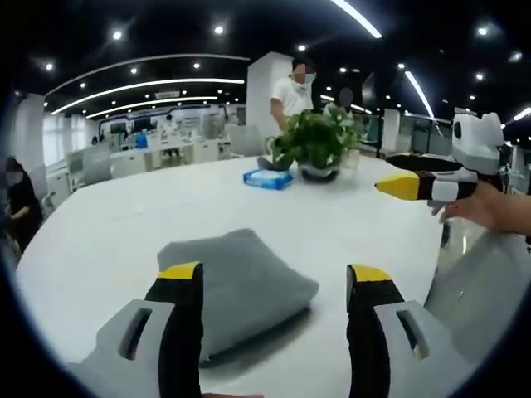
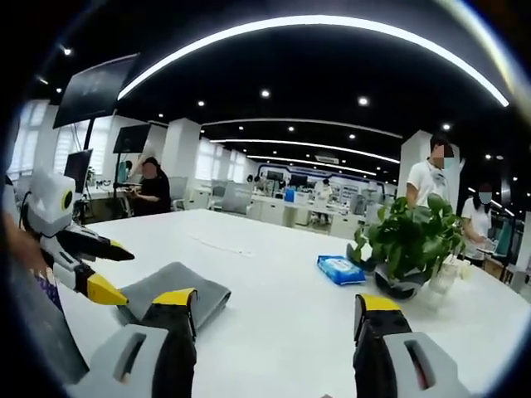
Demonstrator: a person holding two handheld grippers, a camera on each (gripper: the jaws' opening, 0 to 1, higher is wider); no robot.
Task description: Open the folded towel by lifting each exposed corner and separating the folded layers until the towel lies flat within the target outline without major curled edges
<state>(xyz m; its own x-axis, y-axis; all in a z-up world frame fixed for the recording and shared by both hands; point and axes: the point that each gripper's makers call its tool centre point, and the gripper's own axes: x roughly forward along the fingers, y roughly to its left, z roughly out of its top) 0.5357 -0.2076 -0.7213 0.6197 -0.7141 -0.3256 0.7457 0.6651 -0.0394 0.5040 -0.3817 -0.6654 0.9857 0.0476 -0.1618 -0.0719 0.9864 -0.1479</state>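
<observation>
A folded grey towel (image 1: 236, 286) lies low-centre on the white desk (image 1: 124, 224), between the left gripper (image 1: 275, 280)'s released fingers. Right gripper (image 2: 277, 303) is also spread. Upper centre: potted plant (image 1: 314, 141), blue packet (image 1: 268, 178), open office behind.

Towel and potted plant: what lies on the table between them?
In the left gripper view, bare white table separates the grey towel from the plant; the blue packet sits beside the plant.

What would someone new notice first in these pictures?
A folded grey towel lies on the white table, just ahead of the open left gripper. Farther back stand a leafy plant and a blue packet. The right gripper is open over bare tabletop.
</observation>
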